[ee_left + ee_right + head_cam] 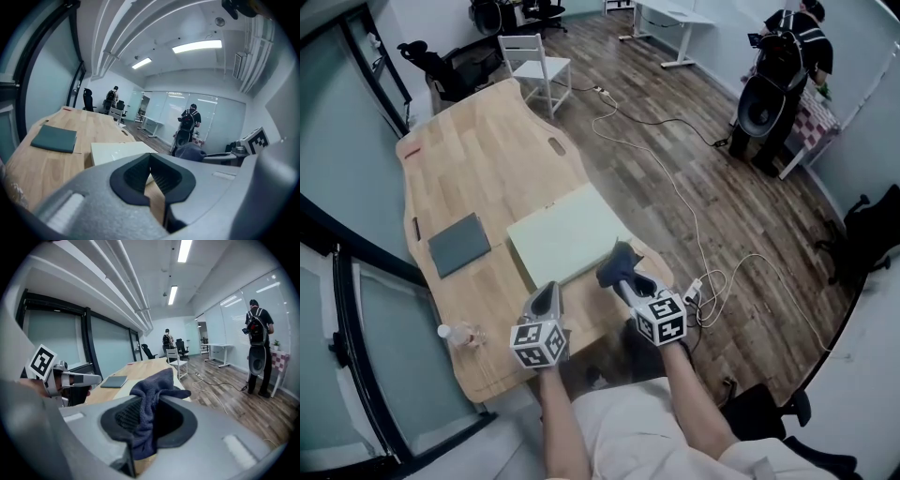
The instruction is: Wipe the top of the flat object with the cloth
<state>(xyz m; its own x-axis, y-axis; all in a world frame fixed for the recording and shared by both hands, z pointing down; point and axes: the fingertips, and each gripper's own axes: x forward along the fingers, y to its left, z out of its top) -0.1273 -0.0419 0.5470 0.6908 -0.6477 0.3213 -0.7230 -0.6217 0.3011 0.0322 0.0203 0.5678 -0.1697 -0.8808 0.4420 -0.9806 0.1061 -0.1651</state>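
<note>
A pale green flat board (567,232) lies on the wooden table (487,159); in the left gripper view the board (117,151) shows ahead. My right gripper (619,272) hangs just past the board's near right corner, shut on a dark blue cloth (617,265). The cloth (152,394) bunches up between the jaws and hangs below them in the right gripper view. My left gripper (547,298) sits near the board's front edge, its jaws shut with nothing between them (151,180).
A dark grey notebook (459,244) lies left of the board. A clear plastic bottle (461,335) lies at the table's near left edge. A white chair (534,64) stands at the far end. Cables (675,187) run across the floor. A person (792,47) stands far right.
</note>
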